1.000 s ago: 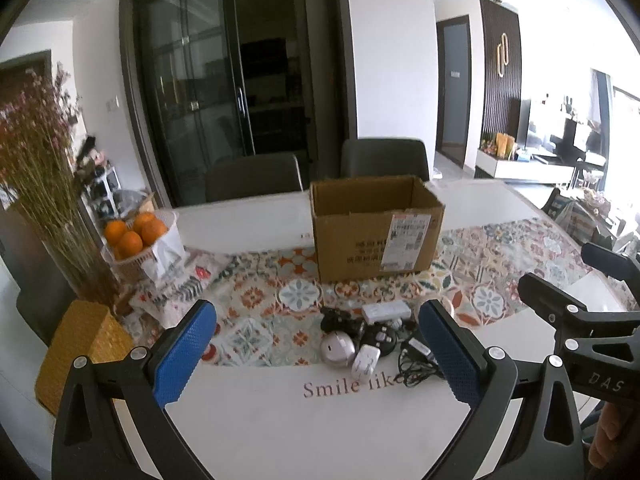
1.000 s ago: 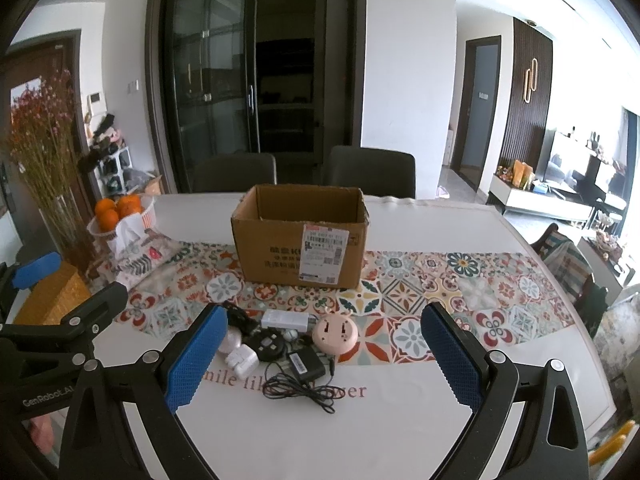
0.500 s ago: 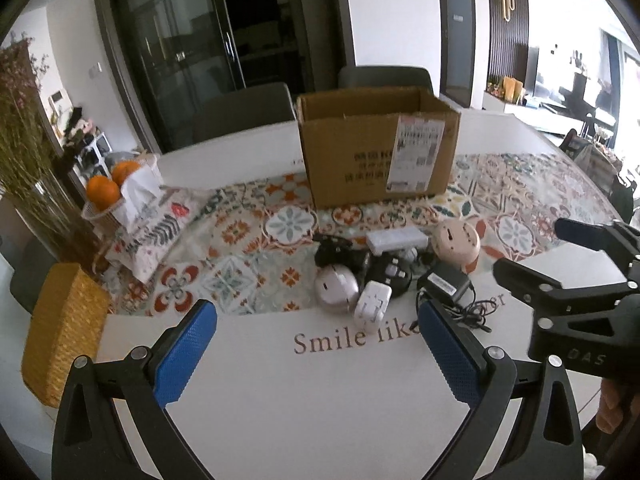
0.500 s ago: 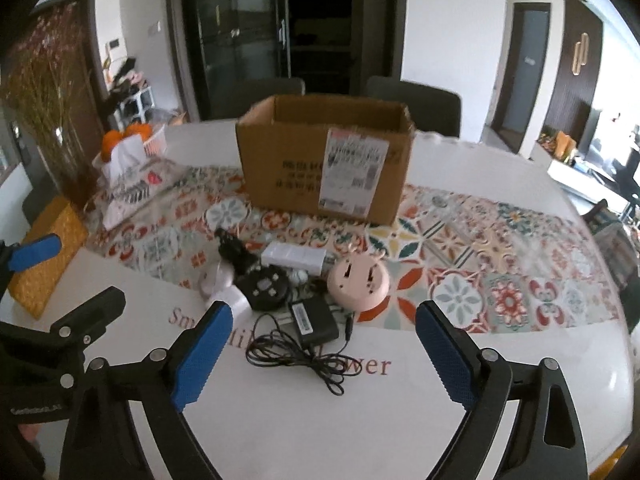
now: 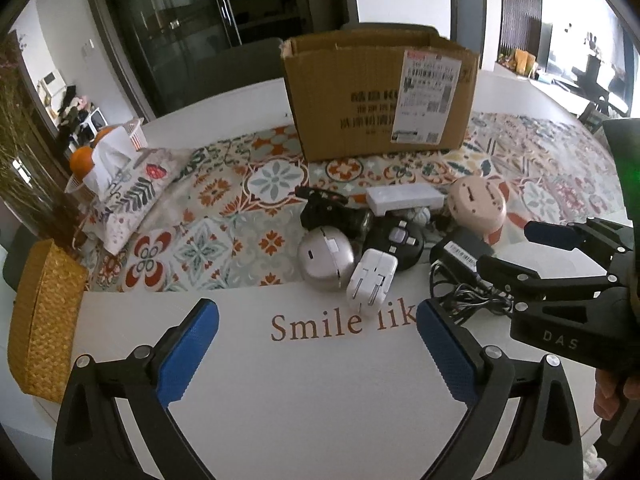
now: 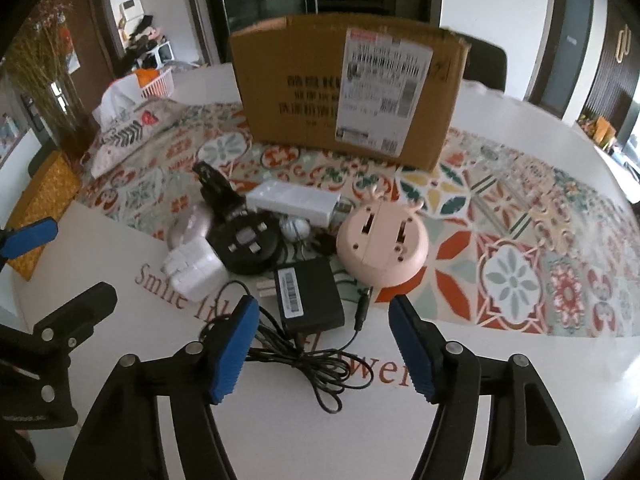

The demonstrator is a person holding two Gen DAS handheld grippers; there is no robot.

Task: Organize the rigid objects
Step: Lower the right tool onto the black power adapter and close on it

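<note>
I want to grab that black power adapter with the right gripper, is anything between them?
Nothing solid. The right gripper is open with the black power adapter just ahead of its fingertips. Only the adapter's own cable is looped on the table between and under the fingers, so it may get caught or drag along.

We see a matt cardboard box (image 6: 348, 92), a glossy white plastic charger (image 5: 373, 280), and a smooth white counter (image 5: 320, 400).
</note>
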